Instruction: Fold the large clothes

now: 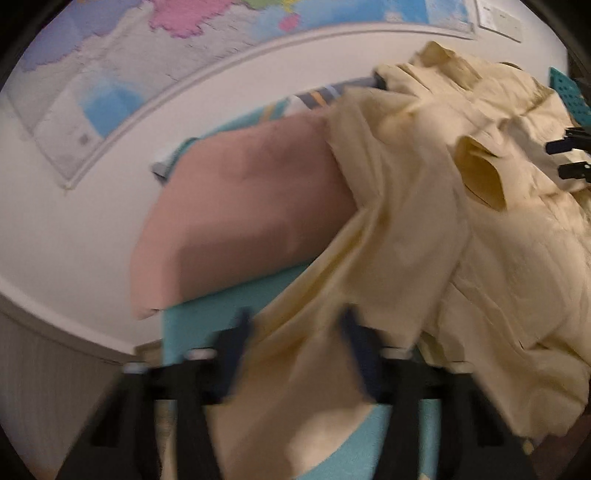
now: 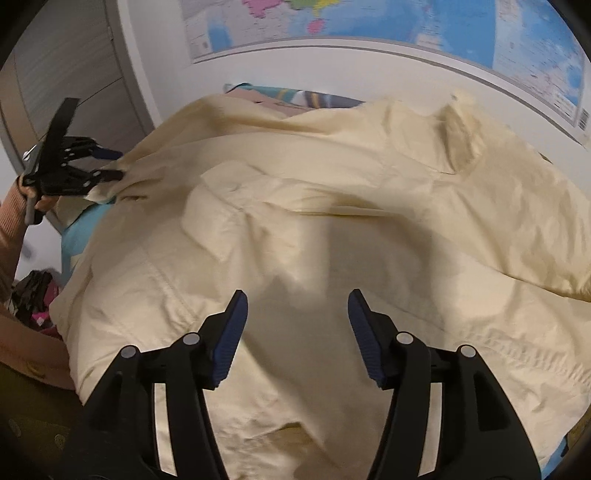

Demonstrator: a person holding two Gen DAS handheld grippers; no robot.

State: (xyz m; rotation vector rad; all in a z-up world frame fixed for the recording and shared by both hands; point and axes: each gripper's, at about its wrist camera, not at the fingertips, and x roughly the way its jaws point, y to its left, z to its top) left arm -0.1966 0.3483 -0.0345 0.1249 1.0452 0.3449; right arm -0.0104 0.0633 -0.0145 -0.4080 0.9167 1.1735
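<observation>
A pale yellow shirt [image 2: 332, 206] lies crumpled over a bed with a teal sheet [image 1: 207, 314], its bulk spread under the right gripper [image 2: 297, 317] and one long piece – a sleeve, by the look of it – trailing out toward the left gripper [image 1: 295, 332]. The left wrist view is blurred, with that strip of cloth running between the fingers; in the right wrist view the same gripper appears at the far left with its tips pinched on the cloth's edge, so it seems to have hold of the sleeve. The right gripper stands about half open above the shirt, nothing between its pads [image 2: 229, 332]. A pink pillow [image 1: 240, 206] sits beside the shirt near the wall, where a map [image 2: 369, 26] hangs. The fabric looks thin, light and limp – it will sag and drag rather than hold shape, and creases readily. Best held at seams, cuffs or shoulder points, where the doubled cloth gives the pads something to bite.
</observation>
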